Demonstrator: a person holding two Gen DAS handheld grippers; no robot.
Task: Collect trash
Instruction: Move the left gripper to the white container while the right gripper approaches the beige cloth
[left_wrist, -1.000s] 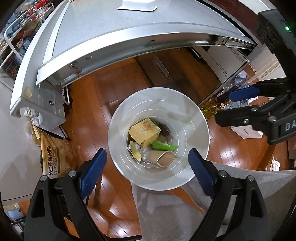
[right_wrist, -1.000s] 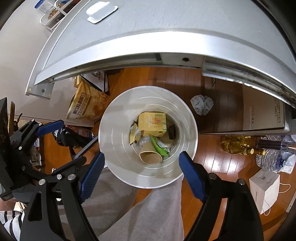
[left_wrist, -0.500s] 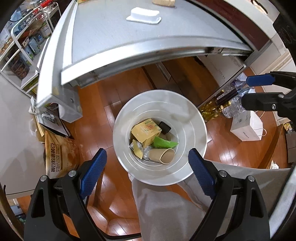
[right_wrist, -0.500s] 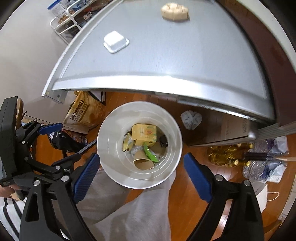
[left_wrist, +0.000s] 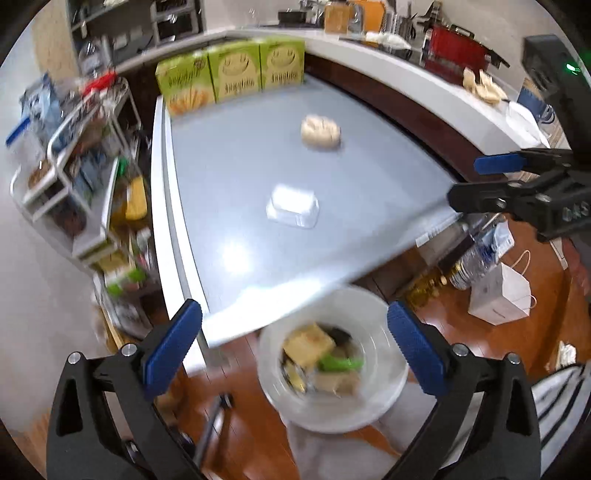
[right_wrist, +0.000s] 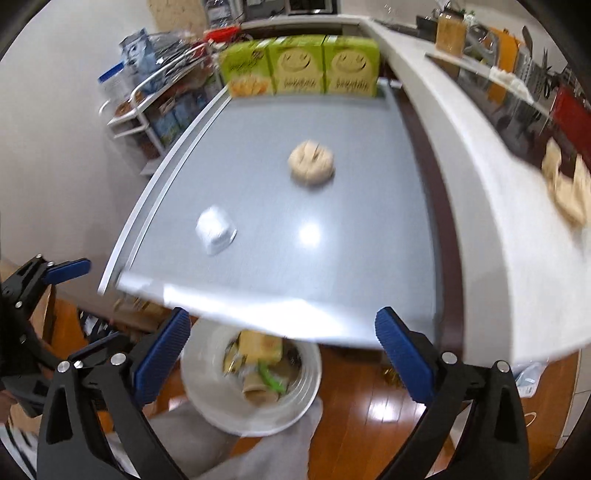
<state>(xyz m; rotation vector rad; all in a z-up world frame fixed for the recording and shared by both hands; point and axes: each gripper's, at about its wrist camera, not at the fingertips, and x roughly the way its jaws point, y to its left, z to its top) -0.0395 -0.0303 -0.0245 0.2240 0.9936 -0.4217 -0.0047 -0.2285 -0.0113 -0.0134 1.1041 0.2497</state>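
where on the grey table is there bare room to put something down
The near half of the grey table is bare, between the white tray and the dark counter side. The strip between the tan round piece and the green boxes is free. The wire rack beside it is crowded.

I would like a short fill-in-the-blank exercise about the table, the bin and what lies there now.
1. The grey table holds a white plastic tray and a round ____.
2. At the far edge stand ____ green boxes.
3. The white bin stands on the ____, partly under the table edge.
4. Between the pads of each hand-held gripper there is ____.

Missing words: bun (bread roll); three; floor; nothing
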